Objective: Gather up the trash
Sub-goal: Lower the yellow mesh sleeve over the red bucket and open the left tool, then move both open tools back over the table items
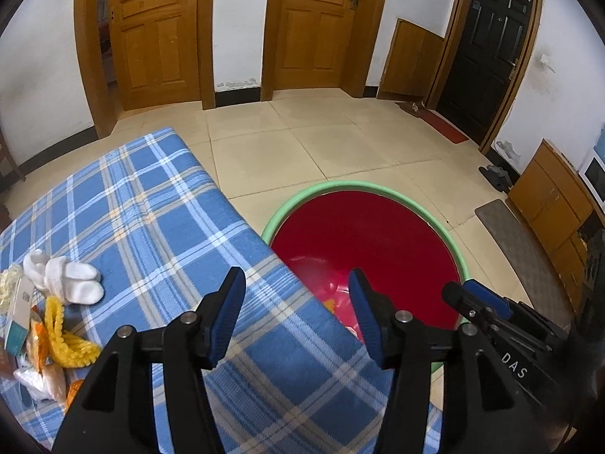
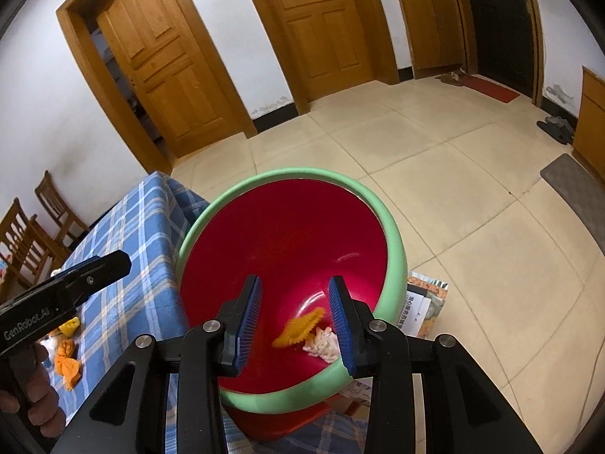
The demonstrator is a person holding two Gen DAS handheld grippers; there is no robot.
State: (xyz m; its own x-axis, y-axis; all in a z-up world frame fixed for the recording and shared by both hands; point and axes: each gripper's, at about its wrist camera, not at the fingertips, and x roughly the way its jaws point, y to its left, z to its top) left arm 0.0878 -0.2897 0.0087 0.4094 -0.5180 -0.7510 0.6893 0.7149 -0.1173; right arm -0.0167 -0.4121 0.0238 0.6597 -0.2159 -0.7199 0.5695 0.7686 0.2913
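A red bin with a green rim (image 1: 298,196) (image 2: 393,249) stands on the floor beside the table. My right gripper (image 2: 295,317) is open and empty right above its mouth. An orange scrap (image 2: 298,327) and a white crumpled scrap (image 2: 321,344) lie inside the bin. My left gripper (image 1: 297,310) is open and empty over the table's right edge. More trash lies at the table's left: white socks (image 1: 72,276), a yellow frilly piece (image 1: 64,336), orange scraps (image 2: 66,367) and a paper card (image 1: 19,317). The right gripper also shows in the left wrist view (image 1: 476,299).
The table has a blue plaid cloth (image 1: 159,204) (image 2: 124,234). Papers (image 2: 423,306) lie on the floor by the bin. Wooden chairs (image 2: 34,234) stand at the left. Doors, a low cabinet (image 1: 552,204) and floor mats (image 1: 518,242) line the tiled room.
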